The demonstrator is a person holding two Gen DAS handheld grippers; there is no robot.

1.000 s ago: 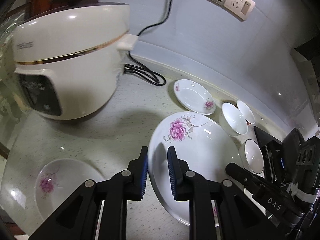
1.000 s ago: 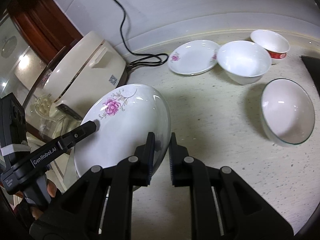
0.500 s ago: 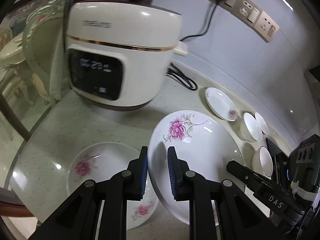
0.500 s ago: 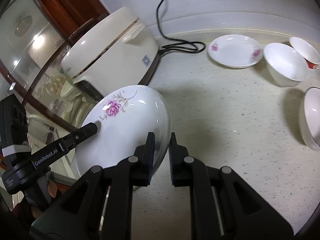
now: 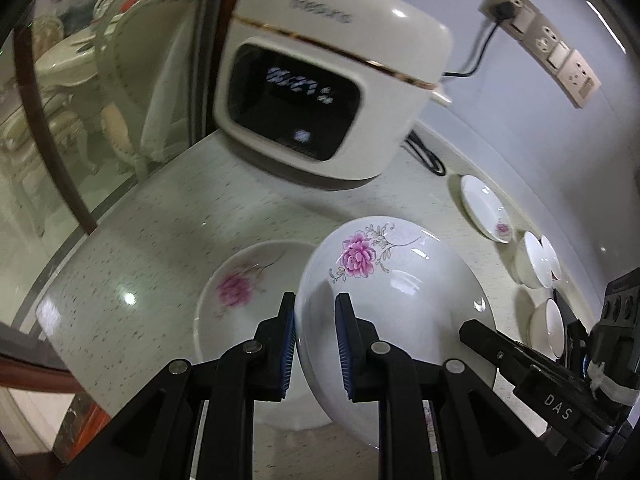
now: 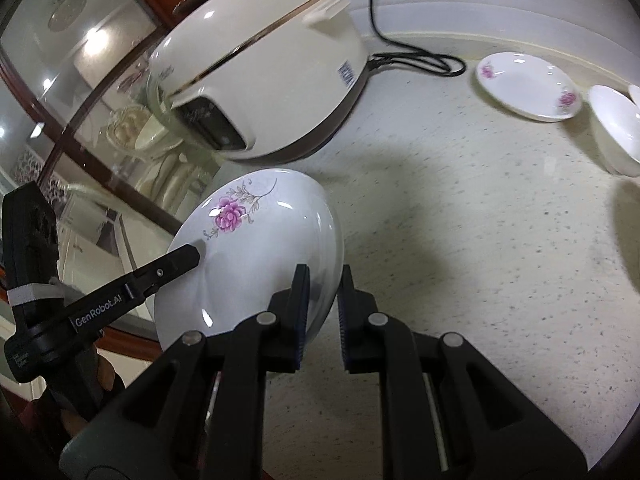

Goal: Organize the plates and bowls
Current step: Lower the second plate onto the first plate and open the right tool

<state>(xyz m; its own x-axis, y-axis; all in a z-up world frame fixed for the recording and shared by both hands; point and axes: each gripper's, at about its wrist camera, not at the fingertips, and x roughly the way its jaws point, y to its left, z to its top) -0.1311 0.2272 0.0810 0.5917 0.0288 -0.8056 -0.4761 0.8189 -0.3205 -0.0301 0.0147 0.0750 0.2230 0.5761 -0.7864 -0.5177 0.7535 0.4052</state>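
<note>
Both grippers hold one large white plate with a pink flower [image 5: 392,280], lifted above the counter. My left gripper [image 5: 315,312] is shut on its left rim. My right gripper [image 6: 323,284] is shut on its right rim; the plate also shows in the right wrist view [image 6: 256,248]. A second flowered plate [image 5: 244,292] lies on the counter just below and left of the held plate. A small flowered plate [image 5: 486,214] and white bowls [image 5: 534,258] sit at the far right by the wall.
A cream rice cooker [image 5: 324,92] stands at the back left, its black cord [image 6: 416,60] running to a wall socket [image 5: 508,6]. The counter's curved edge [image 5: 60,292] lies left, with glass and a wooden frame beyond it.
Both grippers have carried the large plate leftward along the counter, past the rice cooker's front. The second flowered plate has come in under the held plate's left side.
</note>
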